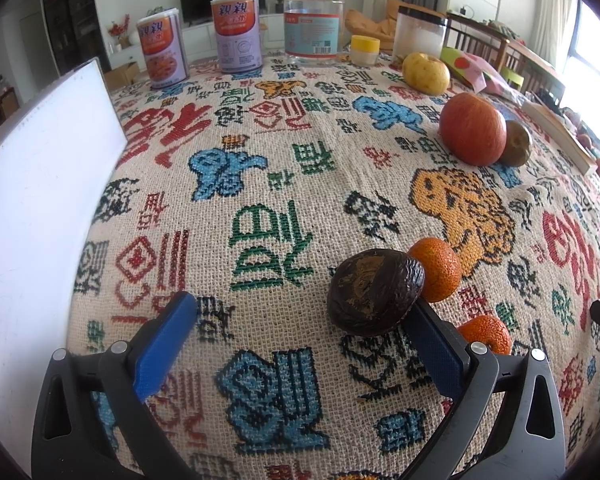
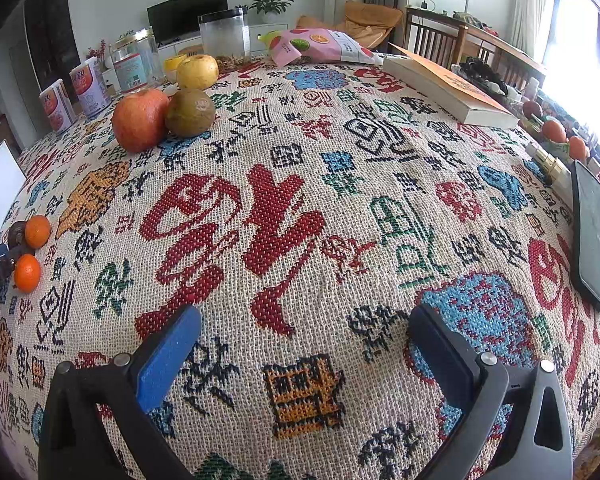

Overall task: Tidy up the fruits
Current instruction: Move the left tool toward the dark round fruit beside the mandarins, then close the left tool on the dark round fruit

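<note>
In the left wrist view my left gripper [image 1: 300,304] is open and low over the patterned cloth. A dark wrinkled fruit [image 1: 374,292] lies just inside its right finger [image 1: 432,352], touching the tip. Two mandarins sit outside that finger, one [image 1: 436,270] against the dark fruit and one [image 1: 486,334] nearer. Farther right are a red apple [image 1: 472,130], a brown-green fruit [image 1: 518,143] and a yellow apple [image 1: 426,73]. My right gripper [image 2: 305,314] is open over bare cloth with nothing between its fingers. The red apple [image 2: 139,119] is far to its upper left.
A white board [image 1: 40,200] stands along the left. Two cans [image 1: 162,54], a clear jar [image 1: 314,20], a black-lidded container [image 1: 420,32] and a small yellow-lidded pot [image 1: 365,49] line the far edge. A book [image 2: 448,88], a phone [image 2: 592,236] and a snack bag [image 2: 320,46] lie to the right.
</note>
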